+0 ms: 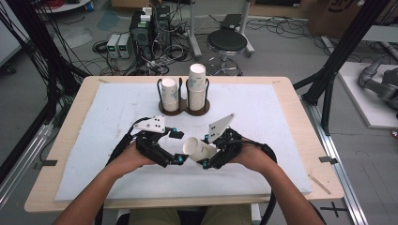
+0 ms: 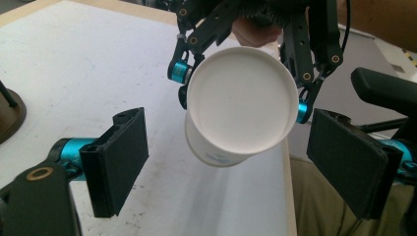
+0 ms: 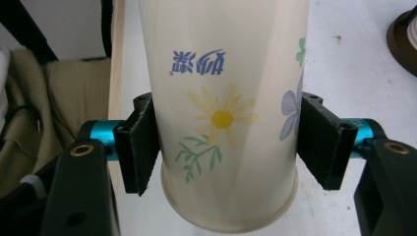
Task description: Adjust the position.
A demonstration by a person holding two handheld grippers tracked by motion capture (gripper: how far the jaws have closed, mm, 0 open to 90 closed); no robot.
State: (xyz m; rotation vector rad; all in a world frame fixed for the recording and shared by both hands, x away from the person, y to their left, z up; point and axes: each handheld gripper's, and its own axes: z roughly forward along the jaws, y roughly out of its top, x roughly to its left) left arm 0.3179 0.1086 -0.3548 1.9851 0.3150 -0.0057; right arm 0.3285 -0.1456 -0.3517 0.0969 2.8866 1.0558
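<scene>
High view: right gripper (image 1: 206, 157) clamps a paper cup (image 1: 198, 148) above the worktop (image 1: 263, 140), axis near level, base toward the left gripper (image 1: 180, 146). Left gripper view: fingers (image 2: 118, 160) wide apart, cup base facing them. Right gripper view: fingers (image 3: 140, 147) pinch the flower-printed wall.

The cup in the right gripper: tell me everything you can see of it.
The cup is white paper, printed with a yellow daisy, a purple flower, green sprigs and blue characters. It looks like several nested cups, with a second rim below the first. It lies tilted above the table, base toward the left gripper, whose jaws stand open around it. The right gripper clamps its sides.
</scene>
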